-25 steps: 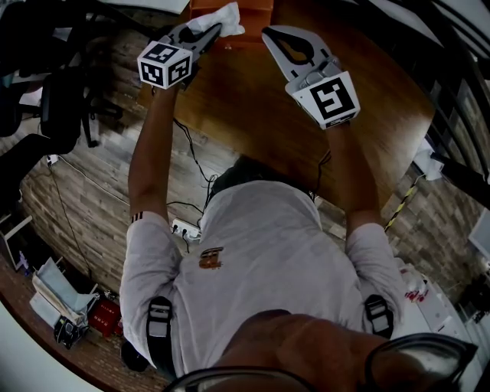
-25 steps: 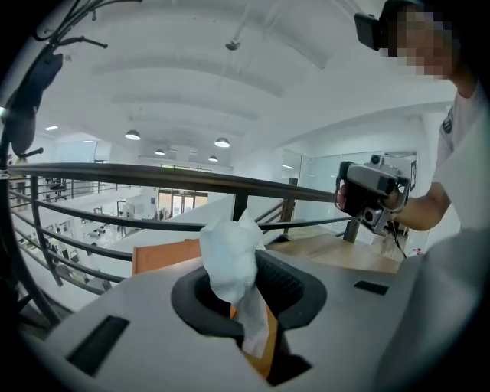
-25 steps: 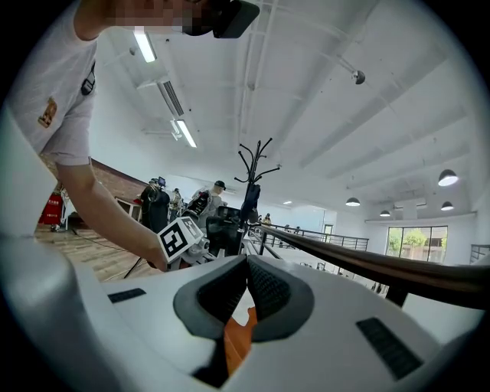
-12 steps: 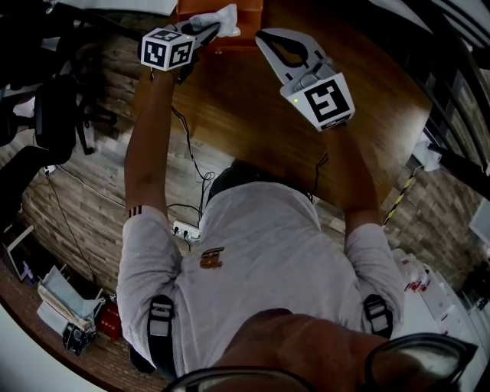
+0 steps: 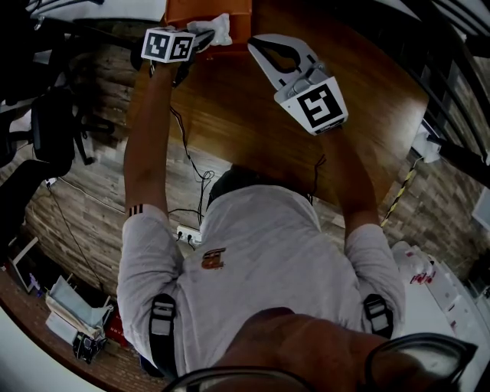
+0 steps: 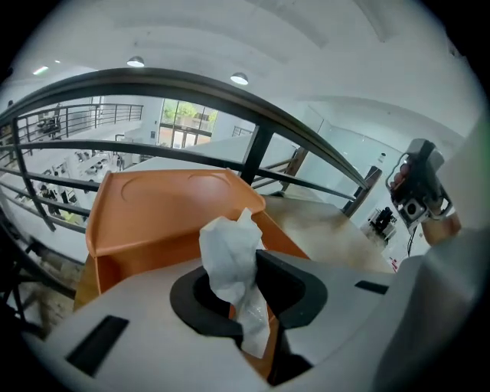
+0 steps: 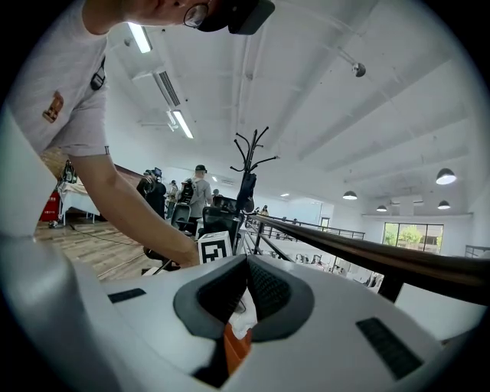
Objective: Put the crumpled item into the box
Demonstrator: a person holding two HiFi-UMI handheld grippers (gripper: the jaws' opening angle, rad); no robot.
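A white crumpled tissue (image 5: 217,29) is pinched in my left gripper (image 5: 205,38), at the near edge of the orange box (image 5: 191,11) at the top of the head view. In the left gripper view the tissue (image 6: 228,245) sticks up between the dark pads, my left gripper (image 6: 236,269) is shut on it, and the box's raised lid (image 6: 161,207) stands just behind. My right gripper (image 5: 256,43) hovers to the right of the box, shut with nothing in it. The right gripper view looks past its closed tips (image 7: 245,264) to the tissue (image 7: 243,323) and an orange box edge (image 7: 233,346).
The box stands at the far end of a round wooden table (image 5: 253,122). A dark metal railing (image 6: 230,88) runs behind it. Office chairs (image 5: 53,122) and floor cables (image 5: 191,164) lie to the left, below the table's edge.
My left gripper has carried the tissue farther away and down, and now sits at the box. My right gripper has drifted slightly left, toward the box.
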